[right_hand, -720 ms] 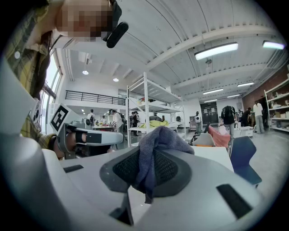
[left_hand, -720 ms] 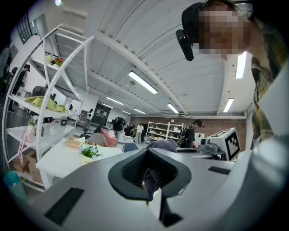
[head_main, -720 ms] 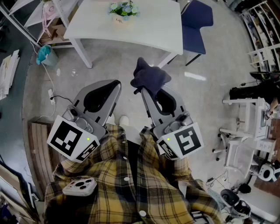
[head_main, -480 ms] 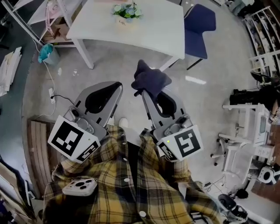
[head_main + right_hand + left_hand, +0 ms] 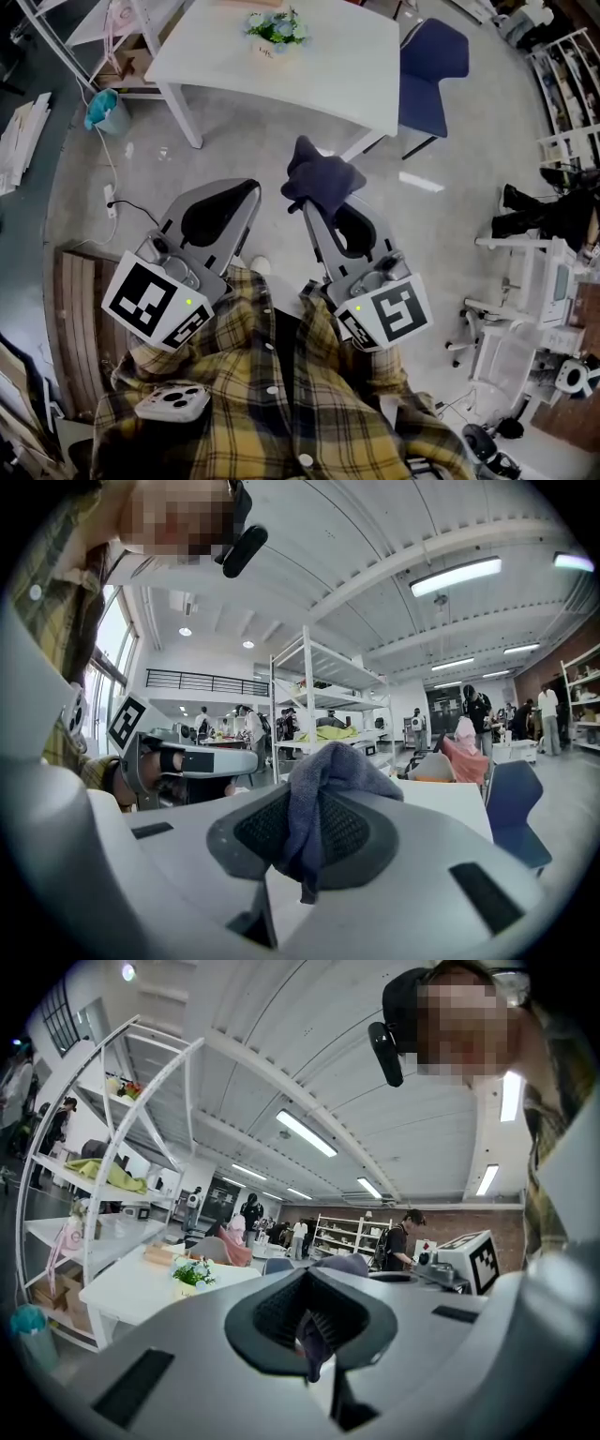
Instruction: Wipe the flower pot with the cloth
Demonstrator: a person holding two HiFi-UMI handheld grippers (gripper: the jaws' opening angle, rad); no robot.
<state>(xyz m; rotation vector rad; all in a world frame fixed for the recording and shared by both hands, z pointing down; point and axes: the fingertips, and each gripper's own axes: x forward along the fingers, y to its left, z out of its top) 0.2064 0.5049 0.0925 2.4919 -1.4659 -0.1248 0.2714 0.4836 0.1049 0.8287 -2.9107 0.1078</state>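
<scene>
Nearer than before: white table (image 5: 328,56) with flower pot (image 5: 272,51), blue chair (image 5: 431,70) beside

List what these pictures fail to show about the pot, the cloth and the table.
- flower pot: too small in the head view to show any dirt.
- cloth: its clamped part is hidden between the fingers of the right gripper, right gripper view.
- table: far side cut off by the head view's top edge.

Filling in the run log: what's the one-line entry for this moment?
stage: before wiping | right gripper: shut on cloth | left gripper: shut | flower pot: on white table ahead, untouched
</scene>
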